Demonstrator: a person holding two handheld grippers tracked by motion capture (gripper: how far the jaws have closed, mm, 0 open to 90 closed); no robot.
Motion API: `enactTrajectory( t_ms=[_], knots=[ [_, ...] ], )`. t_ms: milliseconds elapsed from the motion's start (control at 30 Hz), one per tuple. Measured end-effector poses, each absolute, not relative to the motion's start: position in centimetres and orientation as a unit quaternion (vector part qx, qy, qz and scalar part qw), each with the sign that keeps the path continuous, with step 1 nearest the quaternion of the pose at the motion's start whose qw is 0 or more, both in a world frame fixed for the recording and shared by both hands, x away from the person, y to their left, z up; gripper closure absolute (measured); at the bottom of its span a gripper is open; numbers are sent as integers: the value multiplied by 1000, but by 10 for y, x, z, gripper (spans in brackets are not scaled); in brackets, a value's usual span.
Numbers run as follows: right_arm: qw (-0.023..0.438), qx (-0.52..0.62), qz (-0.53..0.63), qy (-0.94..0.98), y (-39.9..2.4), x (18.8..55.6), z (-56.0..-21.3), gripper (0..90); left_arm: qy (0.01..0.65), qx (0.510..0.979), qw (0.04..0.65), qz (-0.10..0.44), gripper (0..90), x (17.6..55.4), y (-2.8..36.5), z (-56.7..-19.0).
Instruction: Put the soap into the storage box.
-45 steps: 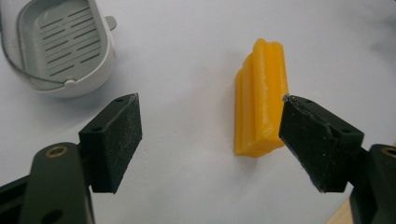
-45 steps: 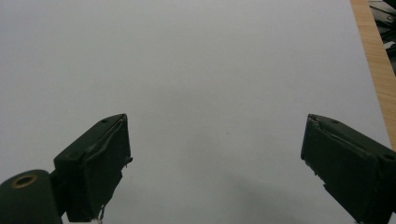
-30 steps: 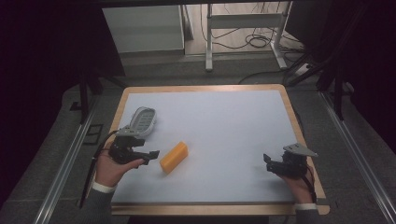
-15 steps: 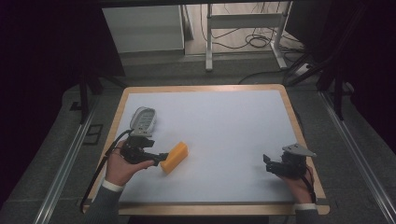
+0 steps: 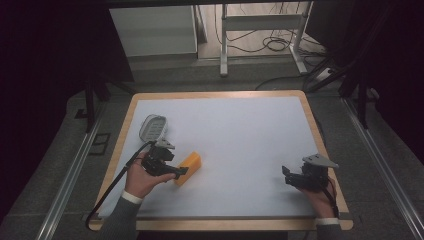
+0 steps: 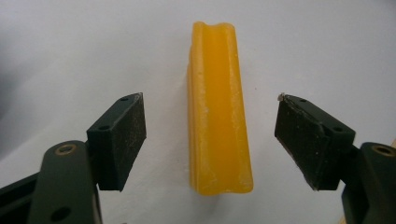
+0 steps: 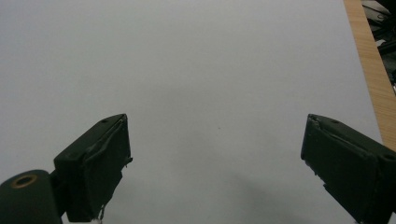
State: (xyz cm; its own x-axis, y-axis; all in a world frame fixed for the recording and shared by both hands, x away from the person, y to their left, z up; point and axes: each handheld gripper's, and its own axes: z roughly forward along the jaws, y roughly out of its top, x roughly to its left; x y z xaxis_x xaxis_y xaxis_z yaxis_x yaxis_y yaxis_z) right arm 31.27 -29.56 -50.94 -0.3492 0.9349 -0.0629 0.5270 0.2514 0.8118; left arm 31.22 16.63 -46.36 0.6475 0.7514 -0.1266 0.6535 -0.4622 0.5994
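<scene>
White sheeting covers the wood-rimmed table (image 5: 127, 120); beyond its far edge are a dark floor and a metal stand with cables.

Change from a second ago: the left gripper (image 5: 181, 171) has come forward and toward the yellow block (image 5: 189, 165). Earlier it sat just left of the block with a gap; now its jaw tips reach the block's near end. Its jaws have just been closing slightly but stay wide apart. In the left gripper view the left gripper (image 6: 210, 140) straddles the block (image 6: 218, 112), with white surface showing on both sides between pads and block: no contact, nothing gripped. The right gripper (image 5: 286, 177) has not shifted; it rests at the near right of the table, its jaws spread wide over bare sheet, as the right gripper view (image 7: 215, 163) shows.

Block: yellow, elongated, lying flat at near left of the table, a shallow groove along its top face, pale scuffing on the edges. A grey oval object (image 5: 152, 127) lies just beyond the left hand, position unchanged.
</scene>
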Motion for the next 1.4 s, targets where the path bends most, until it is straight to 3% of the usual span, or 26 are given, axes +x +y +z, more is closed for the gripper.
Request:
enactTrajectory(
  t_ms=[767,1200,1400],
  knots=[
    [281,497,352,742,-296,314,-513,81,428,860,273,57,254,331,145,-494],
    [280,498,348,743,-296,315,-515,81,430,861,271,27,558,337,141,-502],
    [279,499,349,743,-295,315,-515,81,432,859,271,37,600,337,143,-500]
  ],
)
